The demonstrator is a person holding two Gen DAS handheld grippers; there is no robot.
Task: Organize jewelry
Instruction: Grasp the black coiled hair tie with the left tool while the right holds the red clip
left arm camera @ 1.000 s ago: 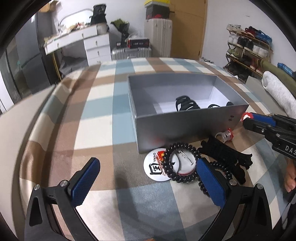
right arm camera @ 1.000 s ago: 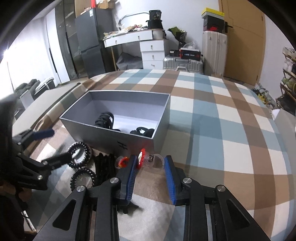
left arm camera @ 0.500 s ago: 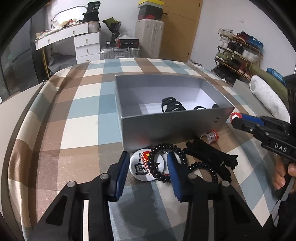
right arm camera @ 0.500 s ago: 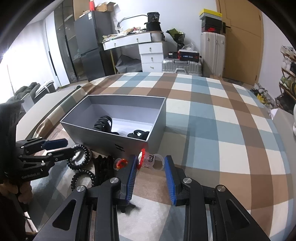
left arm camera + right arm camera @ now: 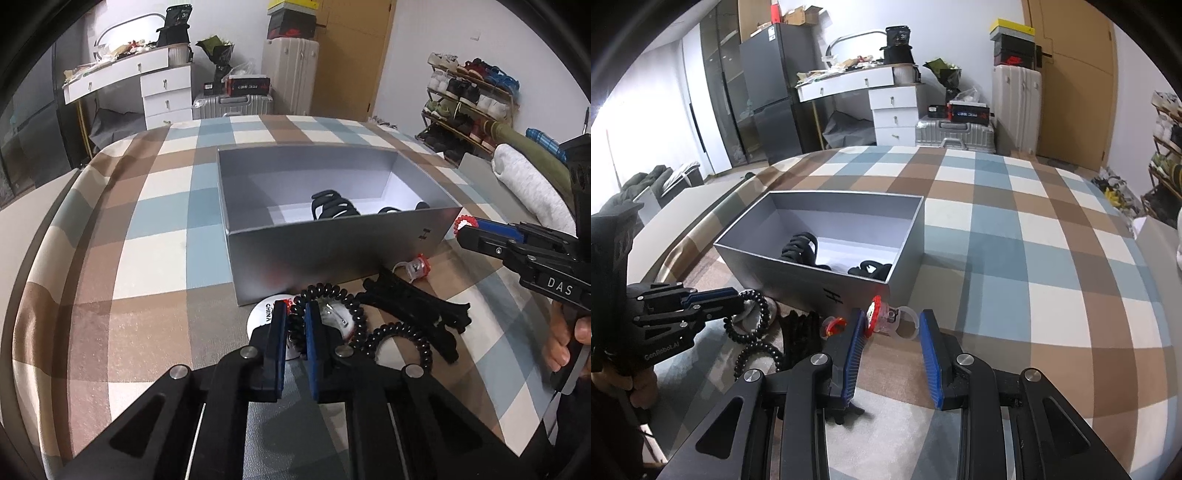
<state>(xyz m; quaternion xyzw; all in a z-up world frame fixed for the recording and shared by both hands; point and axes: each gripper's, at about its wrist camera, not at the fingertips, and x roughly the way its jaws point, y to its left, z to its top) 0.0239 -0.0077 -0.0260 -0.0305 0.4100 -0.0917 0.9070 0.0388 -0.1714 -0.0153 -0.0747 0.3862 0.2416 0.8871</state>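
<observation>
Left gripper [image 5: 295, 317] jaws just closed, clamped on one black coil bracelet [image 5: 332, 295] lying over a round badge [image 5: 264, 314] in front of the grey box [image 5: 332, 254]. Right gripper [image 5: 892, 334] jaws part open, a clear ring with red top [image 5: 886, 319] held against the left pad. Done: two black hair clips [image 5: 799, 247] in box. Left on the bed: two coil bracelets, one badge, one black clip [image 5: 410, 299], two red-topped rings

Bedroom background: white dressing table [image 5: 857, 79] against the far wall; dark cabinet [image 5: 768, 92] to its left, silver suitcase [image 5: 955, 133] and wooden door [image 5: 1075, 74] to its right.
</observation>
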